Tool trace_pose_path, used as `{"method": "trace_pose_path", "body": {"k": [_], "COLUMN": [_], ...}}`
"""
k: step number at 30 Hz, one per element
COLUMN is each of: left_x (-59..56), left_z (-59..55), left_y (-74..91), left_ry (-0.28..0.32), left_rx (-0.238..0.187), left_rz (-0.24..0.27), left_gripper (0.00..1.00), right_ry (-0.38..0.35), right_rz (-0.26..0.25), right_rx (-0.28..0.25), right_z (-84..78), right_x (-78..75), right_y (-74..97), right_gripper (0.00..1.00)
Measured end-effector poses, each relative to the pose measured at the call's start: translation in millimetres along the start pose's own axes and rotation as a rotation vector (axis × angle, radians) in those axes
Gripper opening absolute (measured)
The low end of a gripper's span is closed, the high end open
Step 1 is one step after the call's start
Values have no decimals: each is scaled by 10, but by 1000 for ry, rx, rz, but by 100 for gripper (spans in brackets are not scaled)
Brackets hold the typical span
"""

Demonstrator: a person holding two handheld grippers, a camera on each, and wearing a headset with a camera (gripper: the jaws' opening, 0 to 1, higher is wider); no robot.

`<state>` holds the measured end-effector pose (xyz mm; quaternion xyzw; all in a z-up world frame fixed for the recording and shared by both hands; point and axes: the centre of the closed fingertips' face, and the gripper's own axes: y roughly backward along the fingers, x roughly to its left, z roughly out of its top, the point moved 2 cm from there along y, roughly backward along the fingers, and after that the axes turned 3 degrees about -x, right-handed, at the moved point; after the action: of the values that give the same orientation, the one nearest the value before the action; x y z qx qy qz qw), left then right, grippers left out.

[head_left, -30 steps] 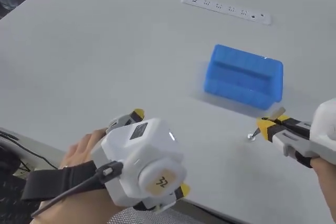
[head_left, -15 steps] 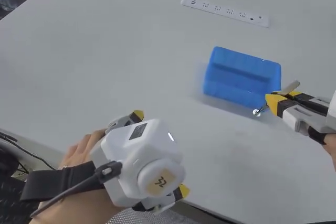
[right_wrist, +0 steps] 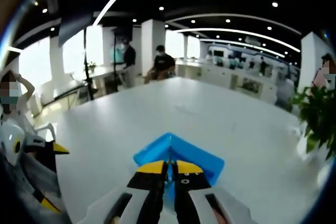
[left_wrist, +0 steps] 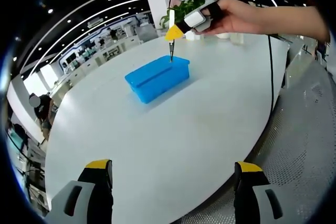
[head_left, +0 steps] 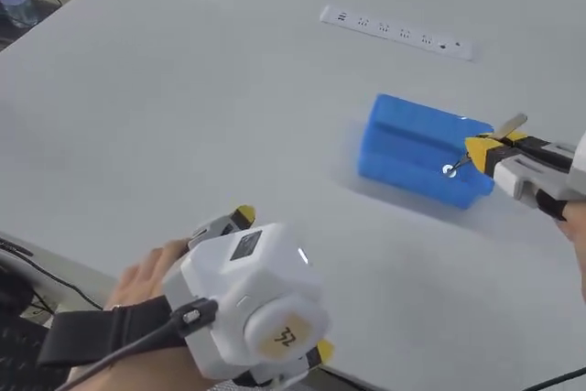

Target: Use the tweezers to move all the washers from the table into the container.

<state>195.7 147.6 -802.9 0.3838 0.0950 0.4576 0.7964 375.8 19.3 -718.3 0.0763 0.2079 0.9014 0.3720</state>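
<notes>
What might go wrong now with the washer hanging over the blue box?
1. The washer hangs at the tweezers tip close to the container rim; released here, it might bounce onto the table.
2. The right tongs pinch thin tweezers, which may twist and drop it early.

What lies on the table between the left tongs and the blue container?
Nothing: in the left gripper view, bare white table stretches from the left tongs to the blue container.
</notes>
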Motion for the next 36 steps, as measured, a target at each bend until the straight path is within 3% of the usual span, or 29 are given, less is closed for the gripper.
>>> {"method": "trace_pose_path", "body": {"k": [10,16,23,36], "left_x": [-2,-3,-4,-15], "left_z": [-6,-8,-8,-6], "left_y": [0,2,2,3], "left_ry": [5,6,8,12], "left_rx": [1,2,2,4], "left_rz": [0,1,-1,-10], "left_gripper": [99,99,99,99], "right_ry": [10,-12,-16,-18], "right_rz": [-12,-24,-22,-7], "right_rx": [-4,42,93,144], "right_z": [26,-181,-353,-540], "right_x": [-133,-223,-252,-257], "right_y": [-215,-416,-539,-620], "right_gripper": [2,2,2,2]}}
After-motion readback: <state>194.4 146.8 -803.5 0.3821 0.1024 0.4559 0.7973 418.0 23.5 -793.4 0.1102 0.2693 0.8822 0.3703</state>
